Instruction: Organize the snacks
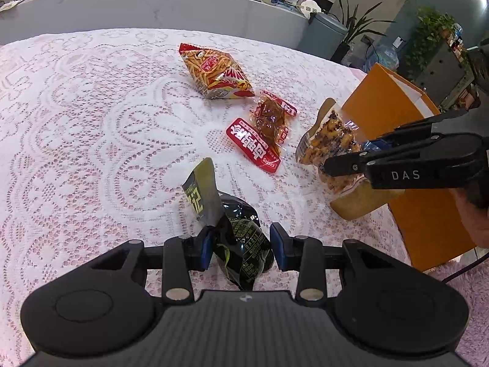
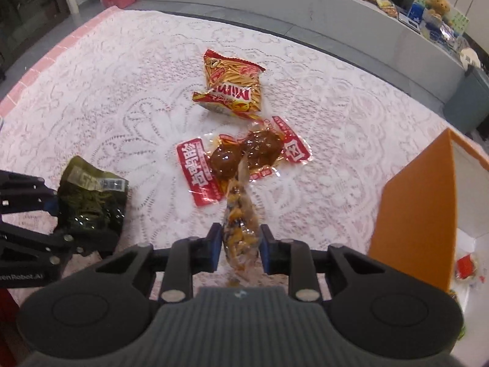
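My left gripper (image 1: 241, 249) is shut on a black snack pack (image 1: 235, 238) with yellow print, held over the lace tablecloth; it also shows in the right wrist view (image 2: 91, 202). My right gripper (image 2: 240, 244) is shut on a clear bag of orange-brown nuts (image 2: 240, 229), seen in the left wrist view (image 1: 330, 140) next to the orange box (image 1: 397, 113). On the table lie a red-yellow bag of stick snacks (image 1: 218, 73) and a red-labelled pack of brown braised meat (image 1: 269, 128).
The orange box (image 2: 412, 208) stands open at the table's right edge, with a red-wrapped snack (image 2: 467, 267) inside on its white floor. The pink lace tablecloth (image 1: 91, 122) covers the table. A grey counter (image 1: 152, 6) with clutter runs behind.
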Action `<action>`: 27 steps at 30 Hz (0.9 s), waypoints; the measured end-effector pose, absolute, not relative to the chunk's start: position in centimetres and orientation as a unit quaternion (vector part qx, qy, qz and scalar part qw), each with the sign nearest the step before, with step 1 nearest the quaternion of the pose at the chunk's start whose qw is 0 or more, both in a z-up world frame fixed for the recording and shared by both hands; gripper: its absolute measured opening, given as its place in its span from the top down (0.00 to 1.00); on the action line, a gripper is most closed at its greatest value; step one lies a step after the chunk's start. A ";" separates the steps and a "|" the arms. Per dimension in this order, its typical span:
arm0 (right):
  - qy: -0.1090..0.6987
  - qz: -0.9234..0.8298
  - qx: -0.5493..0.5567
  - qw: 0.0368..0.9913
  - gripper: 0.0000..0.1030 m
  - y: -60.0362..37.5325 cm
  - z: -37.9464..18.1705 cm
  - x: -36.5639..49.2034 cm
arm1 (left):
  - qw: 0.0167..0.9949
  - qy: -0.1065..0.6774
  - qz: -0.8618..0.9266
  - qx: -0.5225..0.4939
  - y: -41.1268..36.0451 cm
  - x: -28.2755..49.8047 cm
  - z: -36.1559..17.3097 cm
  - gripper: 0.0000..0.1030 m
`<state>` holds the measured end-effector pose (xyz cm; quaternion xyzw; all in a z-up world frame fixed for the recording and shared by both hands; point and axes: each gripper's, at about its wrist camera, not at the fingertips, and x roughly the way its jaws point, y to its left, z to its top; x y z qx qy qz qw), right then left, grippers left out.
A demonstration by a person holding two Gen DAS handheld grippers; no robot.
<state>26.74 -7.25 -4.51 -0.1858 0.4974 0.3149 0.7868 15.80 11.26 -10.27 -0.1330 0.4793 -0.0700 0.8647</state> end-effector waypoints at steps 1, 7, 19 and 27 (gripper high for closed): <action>0.495 0.314 -0.185 0.789 0.78 -7.4 -4.5 26.6 | 0.865 0.480 -0.070 -0.132 11.2 15.8 -10.3 0.58; 0.487 0.316 -0.135 0.803 0.78 -8.8 -3.3 25.5 | 0.866 0.476 -0.073 -0.132 11.0 15.5 -9.6 0.58; 0.447 0.335 -0.083 0.825 0.78 -12.5 -0.5 19.6 | 0.869 0.476 -0.060 -0.121 7.7 14.2 -5.6 0.58; 0.428 0.347 -0.099 0.829 0.78 -15.3 2.7 17.7 | 0.872 0.472 -0.082 -0.105 3.8 14.2 -2.4 0.58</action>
